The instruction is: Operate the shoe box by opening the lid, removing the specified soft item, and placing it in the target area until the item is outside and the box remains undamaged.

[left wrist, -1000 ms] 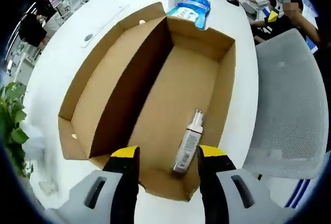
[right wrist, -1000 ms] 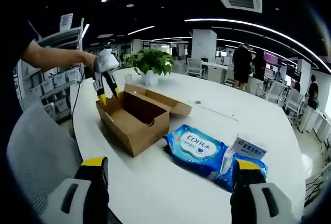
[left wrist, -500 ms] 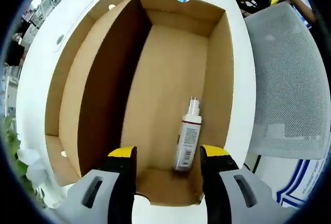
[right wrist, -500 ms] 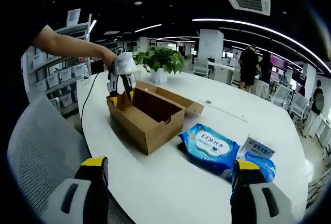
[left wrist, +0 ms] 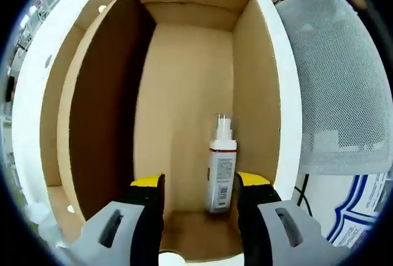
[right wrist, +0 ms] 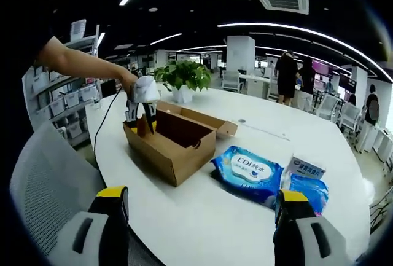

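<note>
left gripper: jaws apart, inside open shoe box | spray bottle lies on box floor between jaws, nearer right jaw | right gripper: jaws wide apart above tabletop, wet-wipe packs ahead

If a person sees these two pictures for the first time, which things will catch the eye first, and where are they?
In the left gripper view, a small white bottle lies on the floor of the open cardboard shoe box, between the jaws of the open left hand-held gripper. In the right gripper view, that box stands on a white table, with blue wipes packs beside it.
</note>
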`<action>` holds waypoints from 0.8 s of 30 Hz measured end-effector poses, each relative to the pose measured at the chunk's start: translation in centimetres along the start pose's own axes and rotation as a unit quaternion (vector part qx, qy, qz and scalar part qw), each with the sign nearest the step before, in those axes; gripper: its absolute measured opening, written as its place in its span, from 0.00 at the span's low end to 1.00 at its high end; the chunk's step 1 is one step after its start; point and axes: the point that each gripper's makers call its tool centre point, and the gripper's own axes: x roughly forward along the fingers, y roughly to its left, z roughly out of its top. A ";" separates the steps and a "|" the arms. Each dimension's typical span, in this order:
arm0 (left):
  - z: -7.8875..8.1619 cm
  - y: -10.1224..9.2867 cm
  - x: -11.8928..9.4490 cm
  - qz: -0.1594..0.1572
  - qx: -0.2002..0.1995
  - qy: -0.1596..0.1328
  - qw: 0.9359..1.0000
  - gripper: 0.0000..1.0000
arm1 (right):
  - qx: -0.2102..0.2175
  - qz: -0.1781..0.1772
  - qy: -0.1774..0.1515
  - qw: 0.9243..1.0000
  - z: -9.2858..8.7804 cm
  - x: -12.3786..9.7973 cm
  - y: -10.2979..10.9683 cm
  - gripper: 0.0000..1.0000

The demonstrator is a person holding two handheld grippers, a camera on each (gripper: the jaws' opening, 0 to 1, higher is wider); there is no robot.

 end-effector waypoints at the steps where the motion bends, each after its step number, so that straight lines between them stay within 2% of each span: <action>1: 0.0 0.0 0.2 0.000 -0.001 0.000 1.000 0.45 | -0.002 -0.001 0.004 1.000 -0.2 -0.1 0.0 1.00; 5: 0.0 0.0 0.7 -0.001 -0.008 0.002 1.000 0.46 | 0.000 -0.005 0.003 1.000 -0.3 -0.3 -0.2 1.00; 17: -0.2 0.4 0.4 0.003 -0.032 -0.004 0.999 0.50 | 0.003 -0.015 -0.010 1.000 0.3 -0.6 -0.6 1.00; 24: -0.3 1.0 0.0 0.015 -0.053 -0.019 0.998 0.46 | 0.008 -0.015 -0.010 1.000 0.0 -0.7 -0.6 1.00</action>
